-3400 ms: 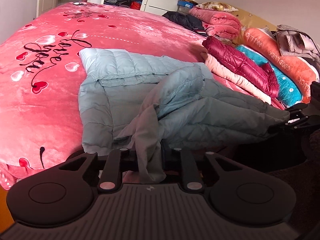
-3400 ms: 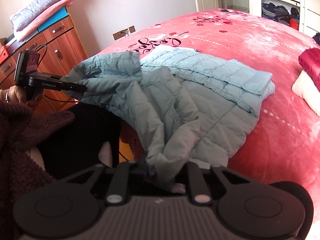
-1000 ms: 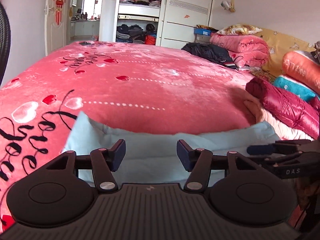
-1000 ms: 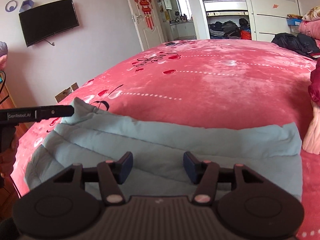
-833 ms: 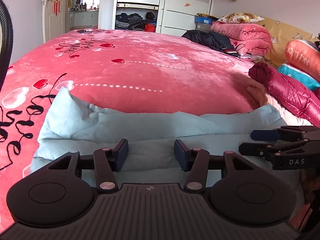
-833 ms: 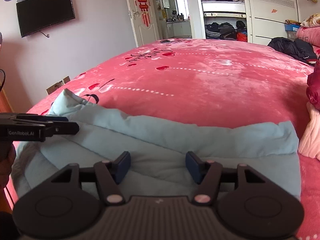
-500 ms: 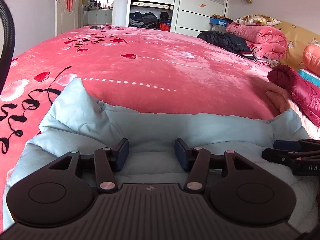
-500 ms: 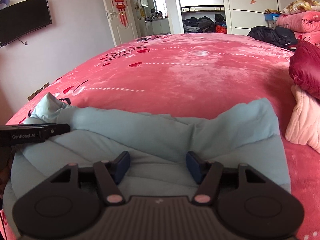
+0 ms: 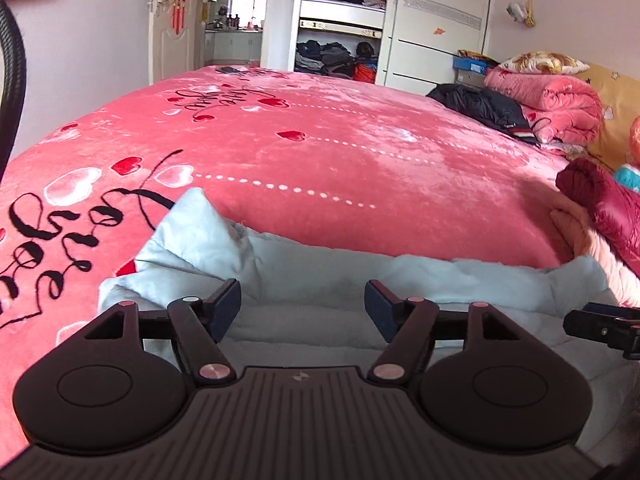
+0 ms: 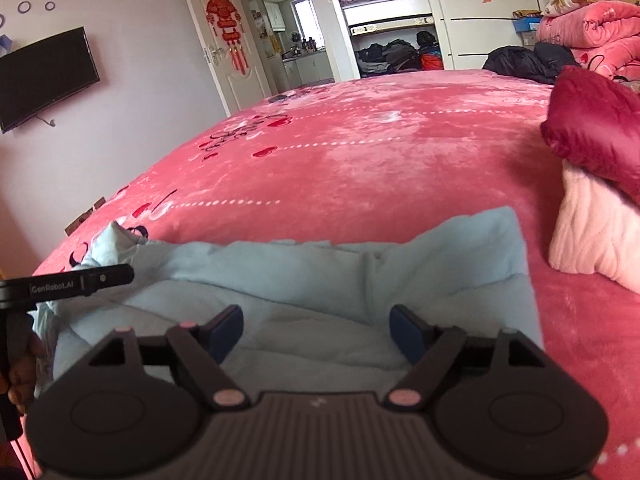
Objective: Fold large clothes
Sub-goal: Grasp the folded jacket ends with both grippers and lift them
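Observation:
A light blue quilted down jacket (image 9: 304, 276) lies folded on the pink bed (image 9: 320, 152). It also shows in the right wrist view (image 10: 320, 276). My left gripper (image 9: 303, 309) is open and empty, low over the jacket's near part. My right gripper (image 10: 317, 330) is open and empty, low over the same jacket to the right. The right gripper's finger shows at the right edge of the left wrist view (image 9: 604, 326). The left gripper's finger shows at the left of the right wrist view (image 10: 80, 282).
A dark red puffy jacket (image 10: 596, 136) lies on a pale pink folded one (image 10: 592, 236) to the right of the blue jacket. A black jacket (image 9: 484, 106) and rolled pink quilts (image 9: 552, 98) lie at the far right. An open wardrobe (image 9: 340, 20) stands beyond the bed.
Both grippers let go of the jacket's hem after laying it over the folded part. Over the last second they stayed open and drew back and lower over the jacket.

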Available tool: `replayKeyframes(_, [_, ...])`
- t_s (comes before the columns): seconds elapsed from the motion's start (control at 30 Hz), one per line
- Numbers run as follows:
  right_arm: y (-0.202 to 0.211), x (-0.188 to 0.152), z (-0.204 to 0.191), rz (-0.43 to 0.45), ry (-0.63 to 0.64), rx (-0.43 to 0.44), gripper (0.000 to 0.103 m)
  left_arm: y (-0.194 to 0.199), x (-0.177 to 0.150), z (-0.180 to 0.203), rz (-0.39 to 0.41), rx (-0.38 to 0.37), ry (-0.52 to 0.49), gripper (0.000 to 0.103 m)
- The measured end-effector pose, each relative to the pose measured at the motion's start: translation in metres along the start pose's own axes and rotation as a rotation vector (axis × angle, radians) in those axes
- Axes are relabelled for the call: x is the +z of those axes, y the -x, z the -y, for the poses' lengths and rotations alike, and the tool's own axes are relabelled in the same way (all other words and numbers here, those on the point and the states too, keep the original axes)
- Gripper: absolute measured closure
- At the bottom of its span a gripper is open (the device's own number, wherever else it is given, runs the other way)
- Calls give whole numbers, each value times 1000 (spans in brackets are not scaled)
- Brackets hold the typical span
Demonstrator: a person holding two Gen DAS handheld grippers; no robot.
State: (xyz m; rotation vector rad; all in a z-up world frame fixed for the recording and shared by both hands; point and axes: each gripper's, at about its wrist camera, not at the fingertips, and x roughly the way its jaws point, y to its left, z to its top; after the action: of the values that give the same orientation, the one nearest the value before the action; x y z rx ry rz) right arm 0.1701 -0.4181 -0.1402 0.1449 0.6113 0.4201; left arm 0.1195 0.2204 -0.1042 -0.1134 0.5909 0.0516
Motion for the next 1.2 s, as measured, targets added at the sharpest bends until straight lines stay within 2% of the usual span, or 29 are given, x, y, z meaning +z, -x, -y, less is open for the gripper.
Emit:
replayKeyframes(0.1, [23, 5, 14, 29, -78, 6, 10, 24, 4, -5, 8, 8, 65, 9])
replayKeyframes(0.27, [50, 7, 42, 58, -202, -50, 8, 58, 8, -7, -19, 50, 99, 5])
replayKeyframes(0.37, [64, 3, 54, 71, -235, -94, 7, 77, 8, -5, -10, 43, 101, 4])
replayKeyframes(0.57, [71, -12, 69, -2, -274, -117, 6, 108, 8, -1, 10, 60, 102, 3])
replayKeyframes(0.63, [71, -14, 74, -25, -298, -95, 6, 119, 8, -3, 11, 74, 104, 3])
replayKeyframes(0.77, [64, -23, 87, -80, -419, 13, 6, 135, 8, -8, 18, 88, 116, 1])
replayKeyframes(0.97, [59, -29, 94, -100, -514, 120, 6, 132, 9, -15, 19, 113, 145, 0])
replayKeyframes(1.2, [39, -39, 94, -166, -532, 130, 6, 117, 10, -28, 17, 96, 203, 0])
